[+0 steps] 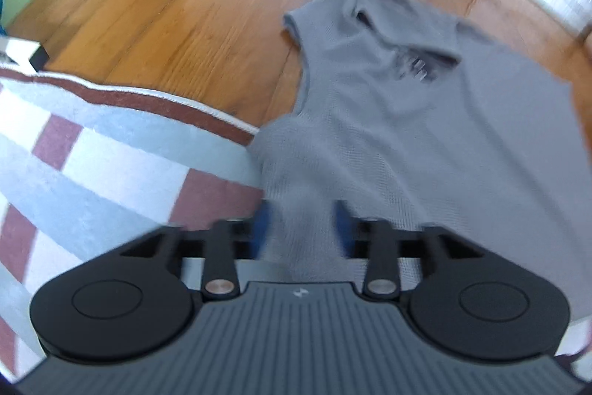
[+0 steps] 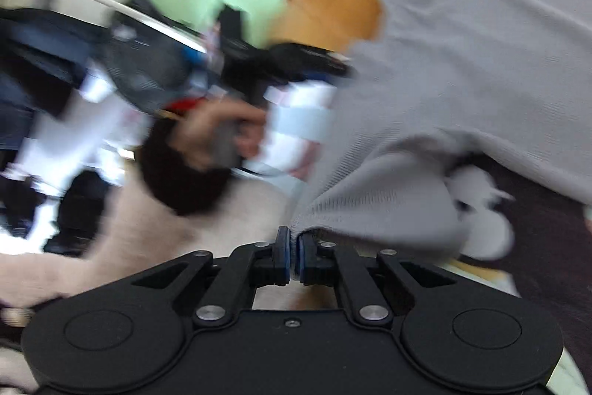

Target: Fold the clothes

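The dark print [image 1: 416,65] on the gray shirt [image 1: 425,143] is too smeared to read. Shirt cloth hides the space between the left gripper's [image 1: 301,228] blue pads [image 1: 261,228]. In the right wrist view, the hand [image 2: 218,136] and everything behind it are blurry.

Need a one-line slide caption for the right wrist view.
Right tool shut on the grey shirt's edge, lifting it while the hand holds the other tool.
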`<action>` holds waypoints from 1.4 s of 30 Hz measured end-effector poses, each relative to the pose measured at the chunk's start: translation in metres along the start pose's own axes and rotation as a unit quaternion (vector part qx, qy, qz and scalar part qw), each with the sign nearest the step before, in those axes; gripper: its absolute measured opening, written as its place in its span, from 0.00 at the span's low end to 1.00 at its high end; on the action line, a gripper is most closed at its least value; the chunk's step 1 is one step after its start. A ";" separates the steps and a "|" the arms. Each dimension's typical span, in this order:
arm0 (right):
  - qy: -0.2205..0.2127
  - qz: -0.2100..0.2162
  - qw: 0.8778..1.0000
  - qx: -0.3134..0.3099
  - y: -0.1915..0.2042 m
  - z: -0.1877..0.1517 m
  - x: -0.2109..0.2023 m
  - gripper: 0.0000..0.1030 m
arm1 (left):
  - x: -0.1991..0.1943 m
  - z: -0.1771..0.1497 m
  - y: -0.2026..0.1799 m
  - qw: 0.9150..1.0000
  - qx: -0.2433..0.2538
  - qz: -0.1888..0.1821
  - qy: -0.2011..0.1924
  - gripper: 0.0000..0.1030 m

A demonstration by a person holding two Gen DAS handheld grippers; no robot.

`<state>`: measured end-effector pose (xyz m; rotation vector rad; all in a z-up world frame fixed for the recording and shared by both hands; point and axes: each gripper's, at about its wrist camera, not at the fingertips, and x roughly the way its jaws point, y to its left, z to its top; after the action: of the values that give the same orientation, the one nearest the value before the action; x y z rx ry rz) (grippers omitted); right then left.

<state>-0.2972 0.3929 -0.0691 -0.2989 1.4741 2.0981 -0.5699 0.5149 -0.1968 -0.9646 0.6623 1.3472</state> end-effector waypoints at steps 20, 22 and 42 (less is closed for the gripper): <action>-0.165 -0.504 0.847 -0.050 -0.060 0.094 -0.038 0.29 | -0.005 0.003 -0.120 0.967 0.204 -0.155 -0.004 0.70; -0.171 -0.529 0.831 -0.013 -0.076 0.087 -0.046 0.29 | 0.008 0.001 -0.129 0.960 0.241 -0.142 0.006 0.70; -0.001 -0.350 0.930 -0.115 -0.073 0.021 0.036 0.46 | 0.067 -0.002 -0.143 0.925 0.376 -0.053 0.017 0.08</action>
<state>-0.2837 0.4416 -0.1368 -0.7840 0.9159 1.6618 -0.4199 0.5524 -0.2279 -0.3889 1.0352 0.8574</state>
